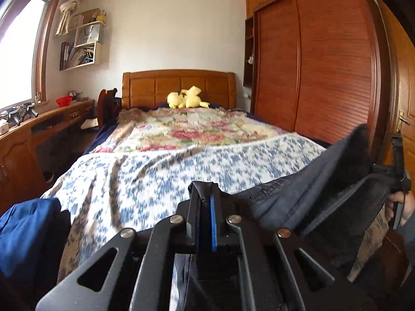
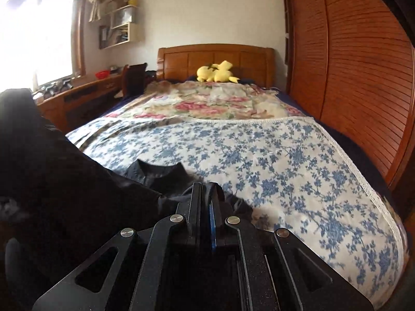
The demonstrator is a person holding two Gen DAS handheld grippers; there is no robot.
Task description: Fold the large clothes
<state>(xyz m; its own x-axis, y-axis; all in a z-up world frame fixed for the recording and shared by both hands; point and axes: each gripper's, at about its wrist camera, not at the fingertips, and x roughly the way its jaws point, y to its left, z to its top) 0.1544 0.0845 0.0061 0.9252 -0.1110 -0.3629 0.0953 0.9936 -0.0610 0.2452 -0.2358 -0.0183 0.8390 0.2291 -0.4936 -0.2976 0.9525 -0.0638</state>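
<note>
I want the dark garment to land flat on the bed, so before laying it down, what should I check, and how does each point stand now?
1. Left gripper pinched on the dark garment: ok, jaws shut with black cloth at the tips.
2. Right gripper pinched on it: ok, jaws shut with cloth bunched around them.
3. Landing area on the blue floral bedspread: ok, bare ahead of both grippers.
4. Garment spread without twists: not ok, it hangs in folds between the grippers.
5. Blue clothing at the bed's near left corner out of the way: cannot tell.
6. Yellow plush toy clear of the work: ok, far off at the headboard.
</note>
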